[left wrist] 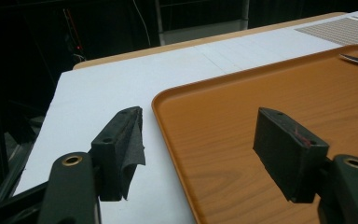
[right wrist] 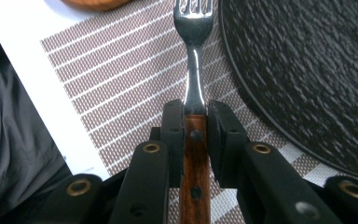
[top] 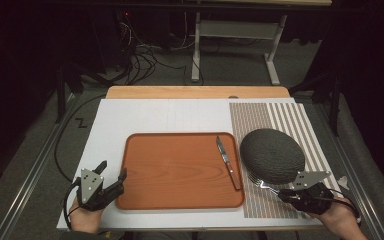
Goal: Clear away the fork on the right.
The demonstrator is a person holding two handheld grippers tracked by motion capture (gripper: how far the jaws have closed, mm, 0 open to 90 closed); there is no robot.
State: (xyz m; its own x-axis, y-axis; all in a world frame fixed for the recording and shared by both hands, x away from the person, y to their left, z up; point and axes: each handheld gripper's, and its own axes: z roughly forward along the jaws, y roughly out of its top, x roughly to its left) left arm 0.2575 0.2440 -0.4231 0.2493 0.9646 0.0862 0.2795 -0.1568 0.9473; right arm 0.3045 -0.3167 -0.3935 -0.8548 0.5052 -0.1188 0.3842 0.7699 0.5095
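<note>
The right gripper (right wrist: pixel 196 121) has its jaws clamped on the fork (right wrist: pixel 194 56) handle, at the plate's (top: pixel 272 155) six o'clock. The left gripper (top: pixel 111 176), jaws apart, straddles the tray's (top: pixel 180 170) nine o'clock rim.

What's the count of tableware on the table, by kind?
Fork: 1, held in the right claw
Knife: 1, on the tray
Plate: 1, dark, on the striped mat
Tray: 1
Striped mat: 1
Total: 5

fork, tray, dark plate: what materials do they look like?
Fork: shiny metal head and neck with mirror glints, on a reddish wood-look handle with dark rivets.
Tray: orange-brown with a wood-grain print and smooth sheen, probably laminate or plastic.
Dark plate: matte black, rough slate-like texture; stone or ceramic, hard to say.
</note>
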